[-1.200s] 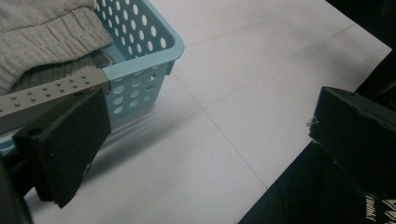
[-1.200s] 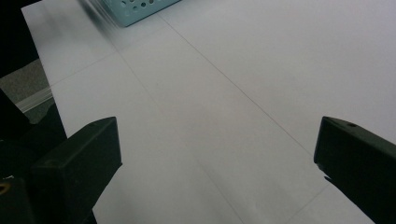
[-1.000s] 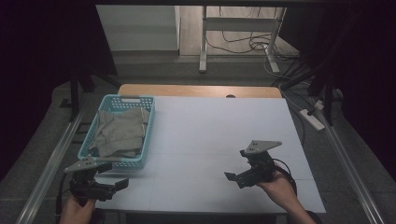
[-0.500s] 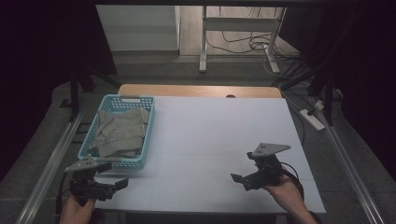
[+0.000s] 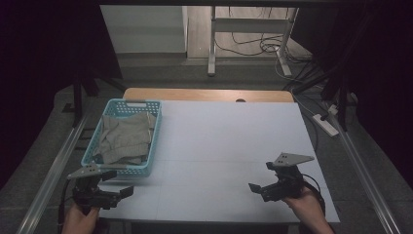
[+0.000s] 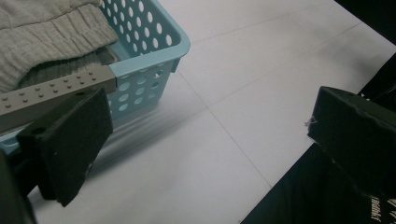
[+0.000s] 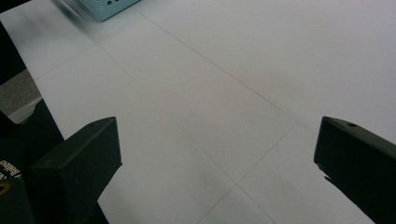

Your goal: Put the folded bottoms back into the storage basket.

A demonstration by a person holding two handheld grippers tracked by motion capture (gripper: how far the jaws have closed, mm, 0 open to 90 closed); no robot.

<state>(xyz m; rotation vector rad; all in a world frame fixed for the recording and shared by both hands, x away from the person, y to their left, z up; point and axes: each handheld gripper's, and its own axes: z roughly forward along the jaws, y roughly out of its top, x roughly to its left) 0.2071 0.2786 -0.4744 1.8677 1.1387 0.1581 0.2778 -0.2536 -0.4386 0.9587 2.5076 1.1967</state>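
Observation:
A light blue plastic basket (image 5: 148,105) stands at the left side of the white table (image 5: 234,141), holding folded grey cloth (image 5: 124,139). My left gripper (image 5: 124,191) hovers at the table's near left corner, just in front of the basket, and is open with nothing in it. In the left gripper view the basket (image 6: 154,51) and the grey cloth (image 6: 46,37) sit close ahead on the left, beyond the left gripper (image 6: 210,144). My right gripper (image 5: 255,187) is held near the front right edge, open and empty, over the bare table (image 7: 219,84).
A wooden strip (image 5: 209,95) runs along the table's far edge. Metal rails (image 5: 53,170) flank both sides, and a power strip (image 5: 326,124) with cables lies on the floor to the right. A corner of the basket (image 7: 105,7) lies far ahead in the right gripper view.
My right gripper has drawn back toward the near edge and a little to the right. The left gripper has barely moved.

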